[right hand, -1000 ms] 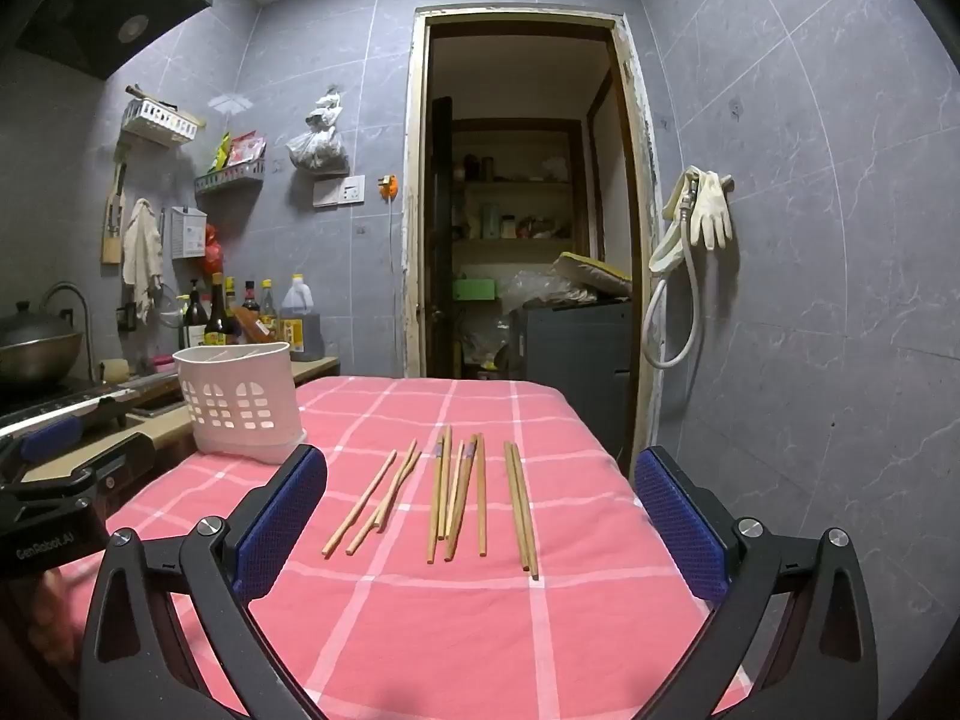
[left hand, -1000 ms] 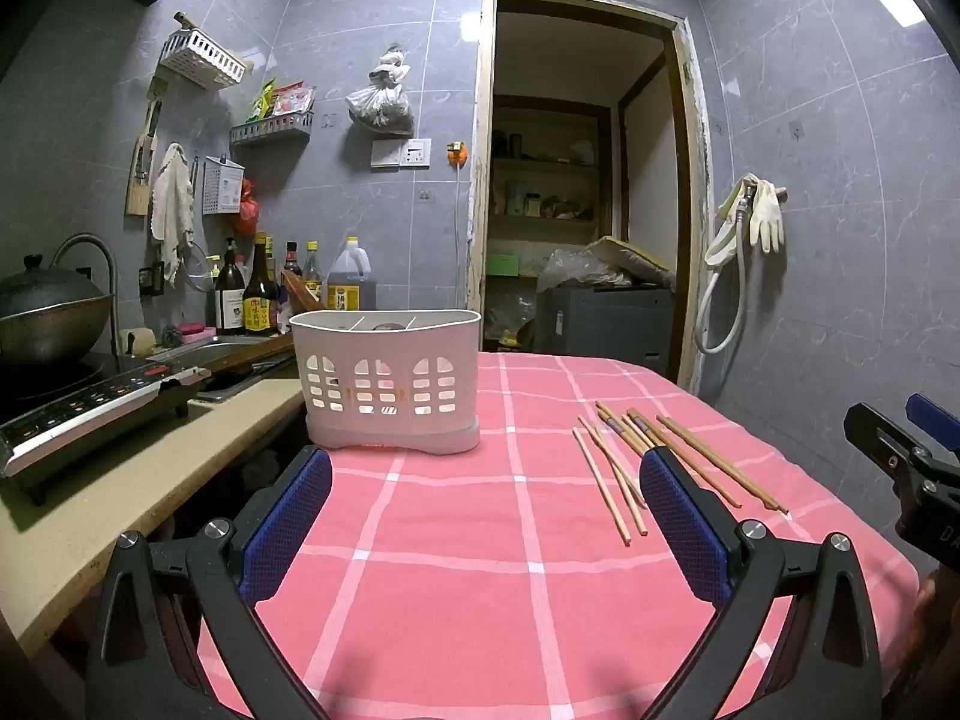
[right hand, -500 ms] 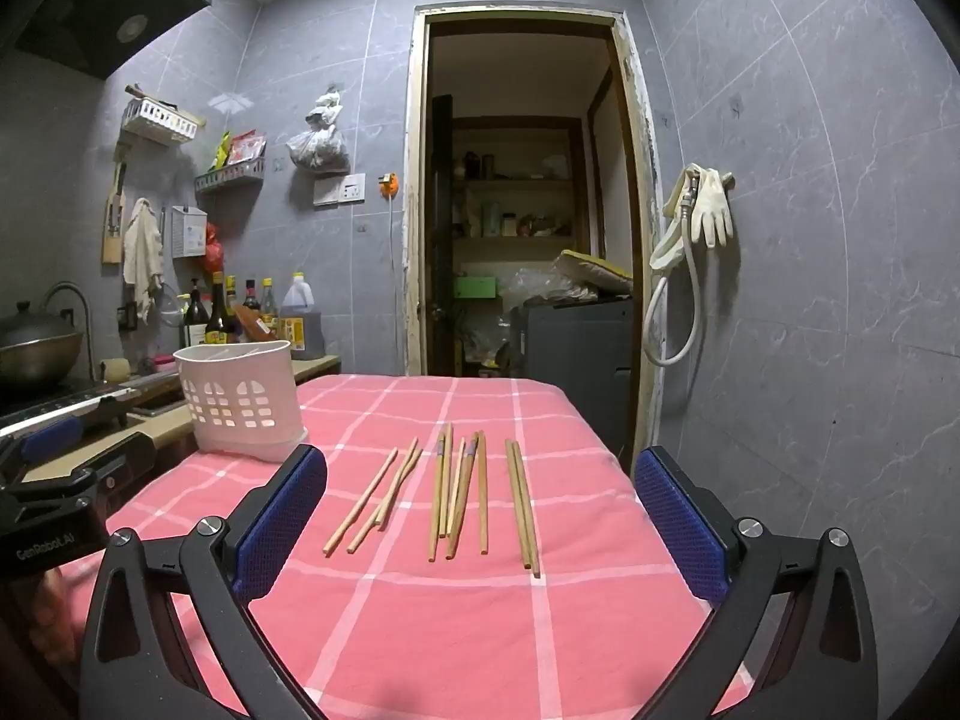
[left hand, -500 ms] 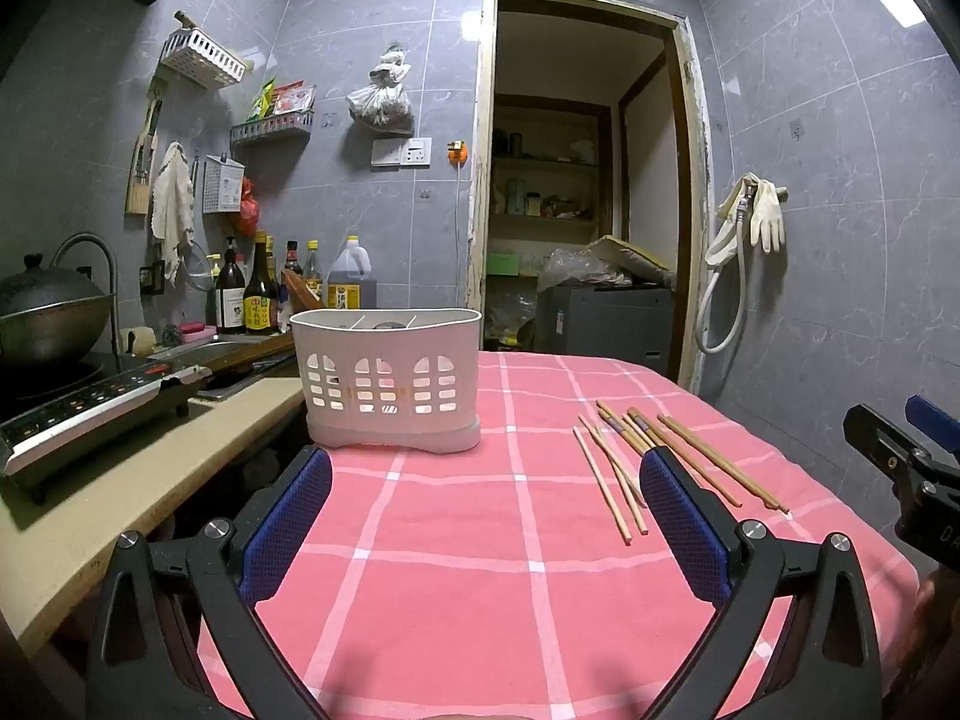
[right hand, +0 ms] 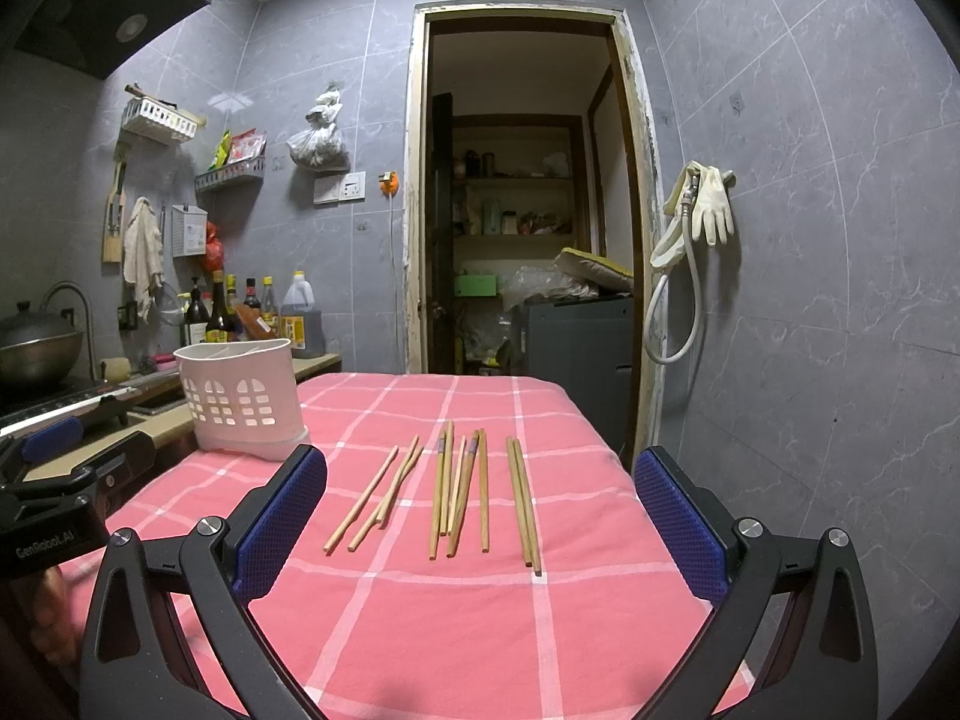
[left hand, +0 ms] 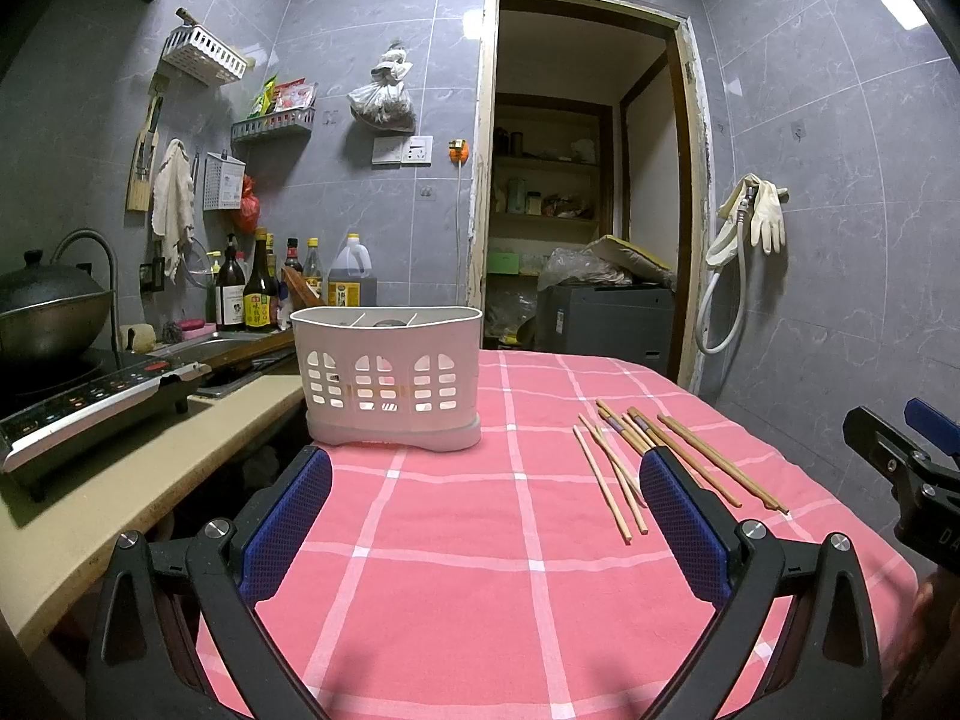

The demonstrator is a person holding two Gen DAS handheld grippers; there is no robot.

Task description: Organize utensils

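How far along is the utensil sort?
Nothing looks done: all chopsticks lie loose on the pink tablecloth. No chopsticks show in the white caddy. Nothing in hand: left tongs and right tongs are open and empty. Every chopstick remains.

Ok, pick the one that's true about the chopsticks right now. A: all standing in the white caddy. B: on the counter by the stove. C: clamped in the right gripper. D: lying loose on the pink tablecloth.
D: the chopsticks lie flat on the pink tablecloth, apart from the white caddy, and the right gripper is open and holds nothing.
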